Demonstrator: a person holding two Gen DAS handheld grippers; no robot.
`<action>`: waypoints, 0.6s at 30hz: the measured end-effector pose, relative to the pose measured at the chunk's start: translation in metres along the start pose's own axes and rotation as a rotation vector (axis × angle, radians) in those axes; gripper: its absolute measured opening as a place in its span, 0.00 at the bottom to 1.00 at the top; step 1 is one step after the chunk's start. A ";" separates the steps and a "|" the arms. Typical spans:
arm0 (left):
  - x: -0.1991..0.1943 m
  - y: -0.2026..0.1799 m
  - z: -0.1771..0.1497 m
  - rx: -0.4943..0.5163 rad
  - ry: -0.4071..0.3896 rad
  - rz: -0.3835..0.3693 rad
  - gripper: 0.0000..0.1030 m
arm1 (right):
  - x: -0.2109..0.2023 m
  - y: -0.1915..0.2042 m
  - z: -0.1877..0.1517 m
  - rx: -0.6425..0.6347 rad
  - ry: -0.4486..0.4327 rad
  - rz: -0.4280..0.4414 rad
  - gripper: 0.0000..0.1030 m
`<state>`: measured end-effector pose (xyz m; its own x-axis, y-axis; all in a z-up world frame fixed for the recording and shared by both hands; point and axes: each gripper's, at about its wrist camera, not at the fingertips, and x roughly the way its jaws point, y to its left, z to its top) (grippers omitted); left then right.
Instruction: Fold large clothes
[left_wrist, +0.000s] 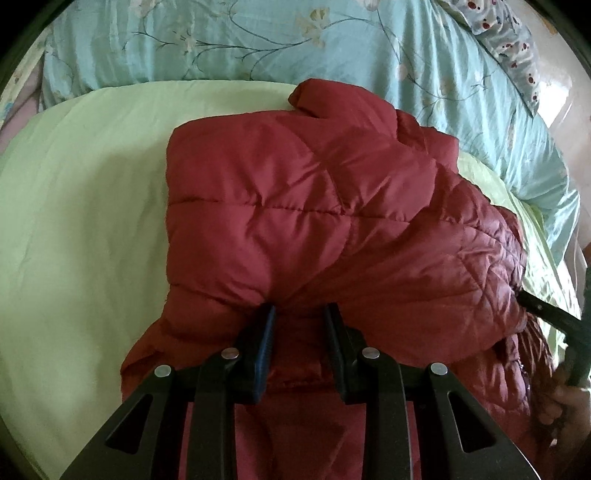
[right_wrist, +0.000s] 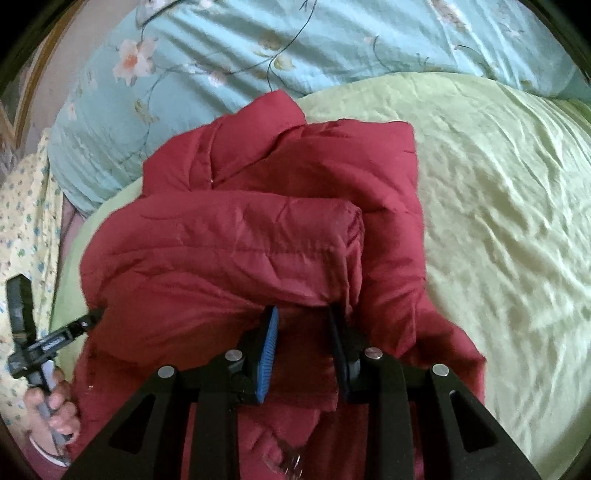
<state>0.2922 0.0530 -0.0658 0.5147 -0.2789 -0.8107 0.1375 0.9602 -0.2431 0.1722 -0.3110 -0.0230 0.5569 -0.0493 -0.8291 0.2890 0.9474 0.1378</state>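
Both the left gripper (left_wrist: 299, 314) and right gripper (right_wrist: 303, 314) are clamped on the puffy quilted red jacket (left_wrist: 295, 206) mid pale-green bedsheet (left_wrist: 74, 221). Risk: slick padded fabric slips out, fold springs open.

My left tongs (left_wrist: 299, 314) bury their tips in the red jacket (left_wrist: 295, 206); its lower part runs off the bottom edge, and my hand (left_wrist: 565, 402) is blurred.
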 end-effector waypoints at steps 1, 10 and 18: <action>-0.003 0.000 -0.001 -0.004 0.000 0.000 0.27 | -0.006 0.000 -0.003 0.010 -0.001 0.007 0.30; -0.059 -0.005 -0.032 0.007 -0.021 0.002 0.38 | -0.058 0.007 -0.036 -0.014 0.009 0.046 0.50; -0.103 0.013 -0.079 -0.042 -0.002 -0.007 0.40 | -0.099 -0.002 -0.067 0.011 -0.015 0.033 0.55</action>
<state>0.1740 0.0936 -0.0280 0.5159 -0.2853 -0.8077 0.1051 0.9569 -0.2709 0.0638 -0.2869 0.0227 0.5782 -0.0229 -0.8155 0.2789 0.9449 0.1712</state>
